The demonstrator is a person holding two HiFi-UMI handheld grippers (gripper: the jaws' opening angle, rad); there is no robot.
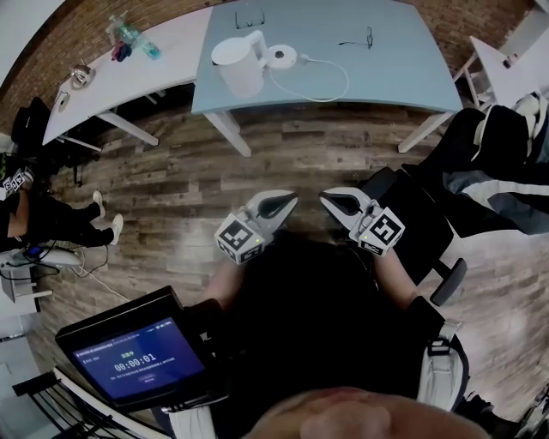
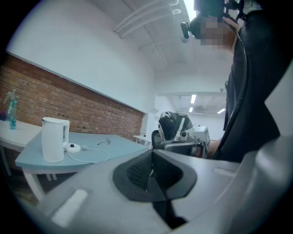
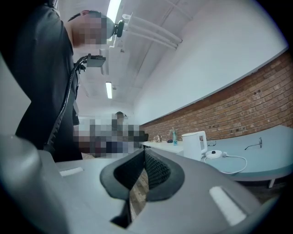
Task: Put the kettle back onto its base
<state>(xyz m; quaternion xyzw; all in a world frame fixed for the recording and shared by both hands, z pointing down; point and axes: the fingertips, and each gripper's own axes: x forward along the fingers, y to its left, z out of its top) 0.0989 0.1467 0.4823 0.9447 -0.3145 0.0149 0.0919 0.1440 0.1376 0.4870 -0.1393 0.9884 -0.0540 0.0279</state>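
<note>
White kettle (image 1: 238, 64), white base (image 1: 280, 57), pale blue table (image 1: 386, 73), brown wood-grain floor (image 1: 171, 184), red brick wall (image 2: 82, 109)

Your left gripper (image 2: 152, 159) has its jaws together on nothing. Beyond it, the white kettle (image 2: 54, 139) stands upright on the blue-grey table (image 2: 127, 144), just beside its round base (image 2: 72, 147). The base's cable (image 2: 107, 154) loops near a pair of glasses (image 2: 105, 141).

Indoor light was even, fairly bright. Ceiling strip light (image 3: 112, 10) blew out w/ glare in right gripper view. Head view dimmer twd bottom; bench (image 1: 386, 60) lit pale, floor (image 1: 171, 180) darker. Heavy fisheye bend, black corners, all 3 views. Left gripper (image 2: 152, 155), right gripper (image 3: 143, 153) looked soft, close to lens.
</note>
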